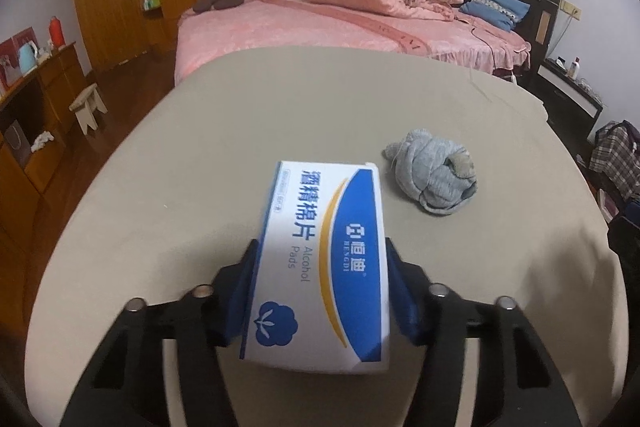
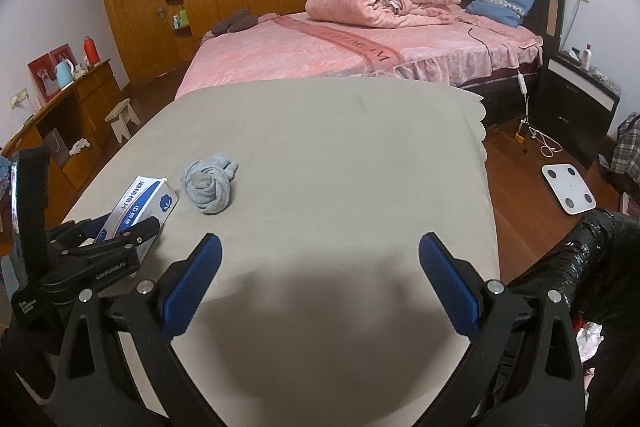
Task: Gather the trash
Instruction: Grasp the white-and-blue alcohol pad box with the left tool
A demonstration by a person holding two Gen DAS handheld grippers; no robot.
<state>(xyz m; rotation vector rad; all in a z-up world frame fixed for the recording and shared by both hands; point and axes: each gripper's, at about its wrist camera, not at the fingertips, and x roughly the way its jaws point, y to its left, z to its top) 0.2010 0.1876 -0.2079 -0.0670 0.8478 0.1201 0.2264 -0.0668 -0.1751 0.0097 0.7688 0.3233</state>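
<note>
A white and blue box of alcohol pads lies on the beige-covered table. My left gripper is shut on it, one blue pad pressed against each long side. In the right wrist view the same box sits at the table's left edge with the left gripper around its near end. A balled-up grey sock rests just right of the box, apart from it. My right gripper hangs open over the near part of the table, with nothing between its fingers.
A black plastic bag stands on the floor to the right of the table. A white bathroom scale and cables lie on the wooden floor beyond it. A pink bed is behind the table; a small stool stands at the left.
</note>
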